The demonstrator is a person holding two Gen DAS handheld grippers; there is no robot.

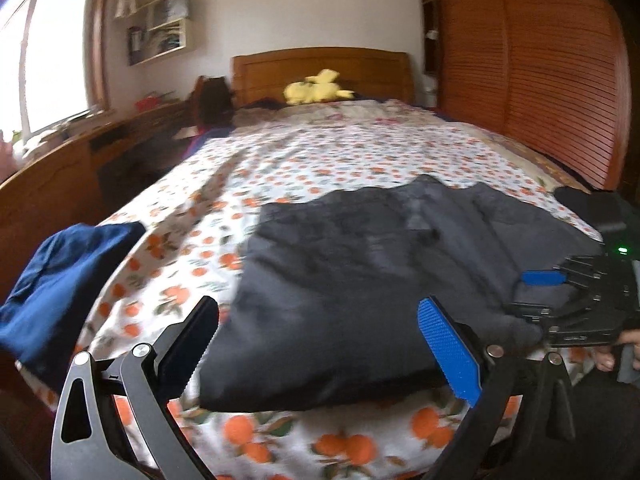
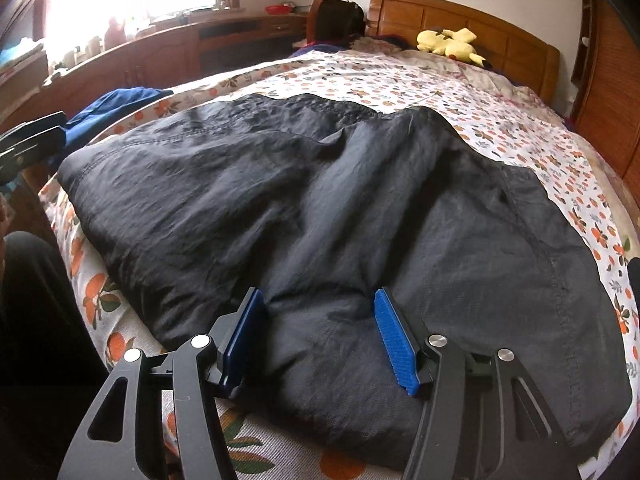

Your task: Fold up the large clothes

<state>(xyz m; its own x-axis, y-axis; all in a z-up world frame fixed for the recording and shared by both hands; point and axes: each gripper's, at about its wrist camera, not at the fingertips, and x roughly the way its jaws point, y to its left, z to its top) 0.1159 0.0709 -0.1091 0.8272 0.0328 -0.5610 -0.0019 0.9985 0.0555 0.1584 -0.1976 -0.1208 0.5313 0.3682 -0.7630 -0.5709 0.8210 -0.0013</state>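
Note:
A large dark grey garment (image 1: 360, 272) lies spread on the bed, near its foot edge; it also fills the right wrist view (image 2: 320, 200). My left gripper (image 1: 324, 344) is open, its jaws wide apart over the garment's near left corner, holding nothing. My right gripper (image 2: 320, 332) is open with its blue pads (image 2: 394, 340) resting on the garment's near edge, a fold of cloth bulging between them. It also shows in the left wrist view (image 1: 560, 292) at the garment's right side.
The bed has an orange-print sheet (image 1: 280, 168). A blue garment (image 1: 64, 280) lies at the bed's left edge. A yellow plush toy (image 2: 452, 46) sits by the wooden headboard (image 1: 320, 72). A wooden cabinet (image 2: 160, 60) runs along the left; a slatted wardrobe (image 1: 532, 80) stands right.

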